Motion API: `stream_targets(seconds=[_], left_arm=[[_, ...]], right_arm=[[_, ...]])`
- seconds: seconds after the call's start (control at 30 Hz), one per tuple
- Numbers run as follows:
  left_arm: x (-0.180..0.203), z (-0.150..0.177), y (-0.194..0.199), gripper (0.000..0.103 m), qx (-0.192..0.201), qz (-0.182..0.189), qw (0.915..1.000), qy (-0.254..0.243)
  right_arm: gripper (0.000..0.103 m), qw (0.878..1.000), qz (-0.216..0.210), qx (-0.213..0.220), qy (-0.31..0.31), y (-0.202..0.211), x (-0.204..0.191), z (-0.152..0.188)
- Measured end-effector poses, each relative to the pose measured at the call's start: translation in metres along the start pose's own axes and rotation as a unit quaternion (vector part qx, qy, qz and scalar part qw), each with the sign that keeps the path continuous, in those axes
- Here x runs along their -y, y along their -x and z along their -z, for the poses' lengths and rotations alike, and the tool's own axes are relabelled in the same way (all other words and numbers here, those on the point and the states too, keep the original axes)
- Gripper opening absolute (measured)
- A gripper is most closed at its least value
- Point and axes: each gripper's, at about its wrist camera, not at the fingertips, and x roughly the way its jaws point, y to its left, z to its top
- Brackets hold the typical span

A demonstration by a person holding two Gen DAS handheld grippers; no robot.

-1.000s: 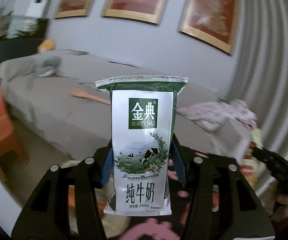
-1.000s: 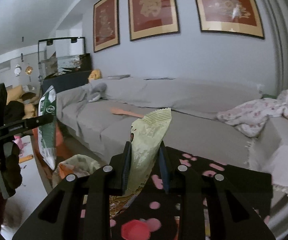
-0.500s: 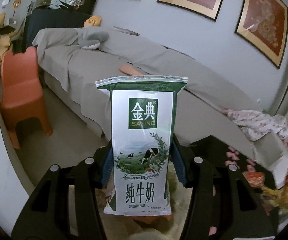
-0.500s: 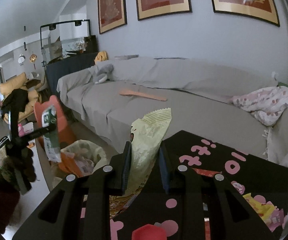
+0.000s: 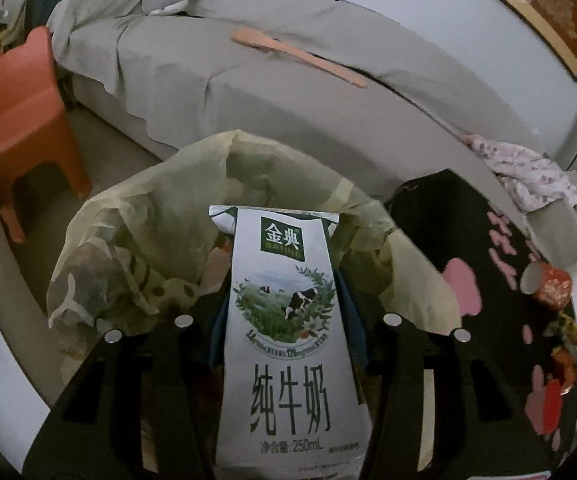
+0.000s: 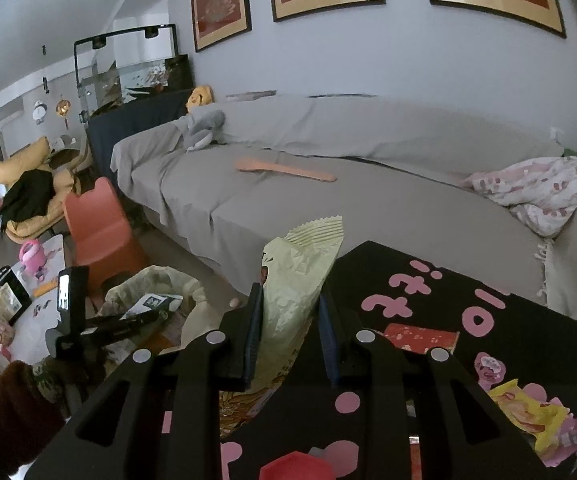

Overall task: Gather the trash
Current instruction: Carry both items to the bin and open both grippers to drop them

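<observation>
My left gripper point(image 5: 284, 312) is shut on a white and green milk carton point(image 5: 284, 360), and its jaws are closing on it. The carton hangs right over the mouth of a trash bin lined with a pale yellow bag point(image 5: 128, 240). In the right wrist view the left gripper point(image 6: 144, 316), the carton point(image 6: 152, 302) and the bin point(image 6: 192, 292) appear at the lower left, held by a hand in a dark sleeve. My right gripper point(image 6: 290, 292) is shut on a crumpled pale green snack wrapper point(image 6: 300, 264), above the near edge of a black table.
The black table with pink marks point(image 6: 488, 320) carries a red wrapper point(image 6: 420, 338), a yellow wrapper point(image 6: 528, 412) and a red paper cup point(image 5: 548, 288). An orange child's chair point(image 5: 20, 112) stands left of the bin. A grey covered sofa point(image 5: 288, 112) runs behind.
The left gripper has dropped and tipped downward, from facing the sofa to hanging over the bin. The carton now sits lower in its jaws. The right gripper shifted slightly, wrapper still held.
</observation>
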Motion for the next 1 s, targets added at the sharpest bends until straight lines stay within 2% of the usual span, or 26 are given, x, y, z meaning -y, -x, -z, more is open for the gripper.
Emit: stream_targets(seconds=[0.13, 0.17, 0.23, 0.33, 0.43, 0.63, 0.73, 0.83, 1.0], left_arm=[[-0.006, -0.011, 0.014, 0.051, -0.003, 0.038, 0.9988, 0.032], [-0.007, -0.017, 0.024, 0.056, 0.002, 0.044, 0.9983, 0.040], [-0.013, -0.026, 0.050, 0.058, 0.028, 0.047, 0.9971, 0.053], [-0.025, -0.032, 0.092, 0.062, 0.075, 0.008, 0.9954, 0.060], [-0.036, -0.026, 0.126, 0.068, 0.115, -0.026, 0.9910, 0.064], [-0.064, 0.002, 0.165, 0.069, 0.135, -0.041, 0.9852, 0.097], [-0.076, 0.015, 0.179, 0.069, 0.136, -0.037, 0.9836, 0.113], [-0.082, 0.021, 0.189, 0.069, 0.136, -0.042, 0.9834, 0.112], [-0.097, 0.030, 0.199, 0.069, 0.140, -0.048, 0.9810, 0.126]], right_arm=[[0.026, 1.000, -0.010, -0.004, 0.002, -0.007, -0.007, -0.003], [0.026, 1.000, -0.015, -0.004, 0.002, -0.009, -0.010, -0.004], [0.026, 1.000, -0.028, -0.005, 0.008, -0.015, -0.021, -0.009], [0.026, 0.998, -0.053, -0.012, 0.024, -0.034, -0.046, -0.016], [0.026, 0.996, -0.083, -0.025, 0.029, -0.061, -0.074, -0.019], [0.026, 0.990, -0.123, -0.045, 0.054, -0.124, -0.143, -0.020], [0.026, 0.985, -0.143, -0.072, 0.062, -0.160, -0.178, -0.013], [0.026, 0.976, -0.166, -0.117, 0.081, -0.196, -0.206, 0.005], [0.026, 0.966, -0.132, -0.183, 0.128, -0.238, -0.225, 0.041]])
